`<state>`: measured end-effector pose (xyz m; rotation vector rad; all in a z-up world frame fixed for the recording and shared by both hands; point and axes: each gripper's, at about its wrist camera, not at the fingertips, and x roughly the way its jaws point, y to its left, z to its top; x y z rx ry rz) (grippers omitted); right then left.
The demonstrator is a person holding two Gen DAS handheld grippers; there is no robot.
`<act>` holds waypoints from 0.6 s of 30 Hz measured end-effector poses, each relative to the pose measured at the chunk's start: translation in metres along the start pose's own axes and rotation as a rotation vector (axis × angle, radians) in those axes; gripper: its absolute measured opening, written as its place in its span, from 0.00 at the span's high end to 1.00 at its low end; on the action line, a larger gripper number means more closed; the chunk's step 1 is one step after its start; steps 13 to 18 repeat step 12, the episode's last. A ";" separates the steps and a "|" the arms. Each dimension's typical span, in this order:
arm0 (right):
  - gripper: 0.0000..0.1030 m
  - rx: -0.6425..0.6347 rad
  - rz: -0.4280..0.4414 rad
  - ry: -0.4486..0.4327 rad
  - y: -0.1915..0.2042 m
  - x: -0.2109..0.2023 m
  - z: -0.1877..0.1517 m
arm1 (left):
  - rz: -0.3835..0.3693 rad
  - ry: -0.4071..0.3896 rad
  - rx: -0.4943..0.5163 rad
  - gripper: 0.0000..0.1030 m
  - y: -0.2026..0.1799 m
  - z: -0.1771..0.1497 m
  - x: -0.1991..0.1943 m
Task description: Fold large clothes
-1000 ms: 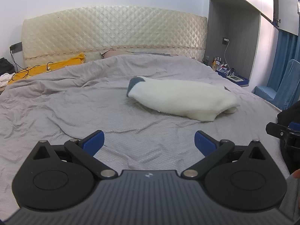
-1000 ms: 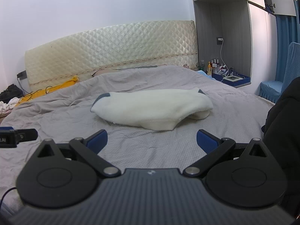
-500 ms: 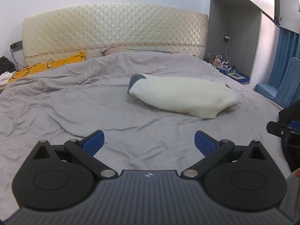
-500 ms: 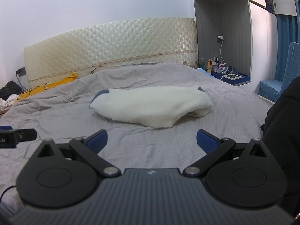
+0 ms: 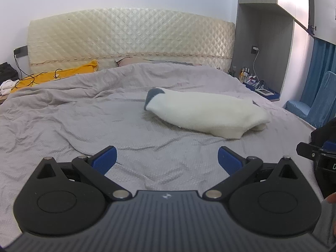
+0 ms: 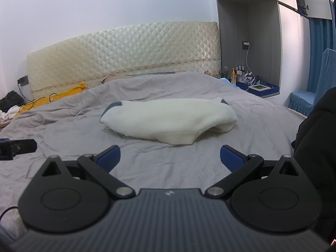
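Observation:
A cream fleece garment (image 5: 205, 113) (image 6: 170, 121) with dark grey trim lies in a folded bundle on the grey bedspread (image 5: 84, 126) (image 6: 262, 121), right of the bed's middle. My left gripper (image 5: 167, 160) is open, held above the bed's near part, well short of the garment. My right gripper (image 6: 170, 159) is open too, with nothing between its blue pads, just in front of the bundle's near edge. The right gripper's body (image 5: 315, 155) shows at the right edge of the left wrist view, and the left gripper's body (image 6: 16, 148) shows at the left edge of the right wrist view.
A quilted cream headboard (image 5: 130, 40) backs the bed. A yellow cloth with cables (image 5: 58, 76) lies at the far left. A grey shelf niche with bottles and a blue tray (image 6: 256, 84) stands right. A blue covered chair (image 5: 315, 109) and a person's dark sleeve (image 6: 315, 136) are at the right.
Both cameras have tilted slightly upward, so the garment and bed sit lower in view. Both grippers stay open and the garment has not moved.

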<state>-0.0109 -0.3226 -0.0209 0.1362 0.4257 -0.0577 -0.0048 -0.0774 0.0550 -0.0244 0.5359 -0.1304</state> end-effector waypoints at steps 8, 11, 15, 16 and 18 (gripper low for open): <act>0.00 0.006 -0.003 -0.011 -0.001 -0.004 0.000 | 0.003 -0.023 0.010 0.00 -0.003 0.002 -0.009; 0.00 0.005 -0.004 -0.011 -0.001 -0.004 0.000 | 0.001 -0.026 0.012 0.00 -0.004 0.004 -0.009; 0.00 0.005 -0.004 -0.011 0.000 -0.004 0.000 | 0.000 -0.027 0.012 0.00 -0.004 0.004 -0.009; 0.00 0.005 -0.004 -0.011 0.000 -0.004 0.000 | 0.000 -0.027 0.012 0.00 -0.004 0.004 -0.009; 0.00 0.005 -0.004 -0.011 0.000 -0.004 0.000 | 0.000 -0.027 0.012 0.00 -0.004 0.004 -0.009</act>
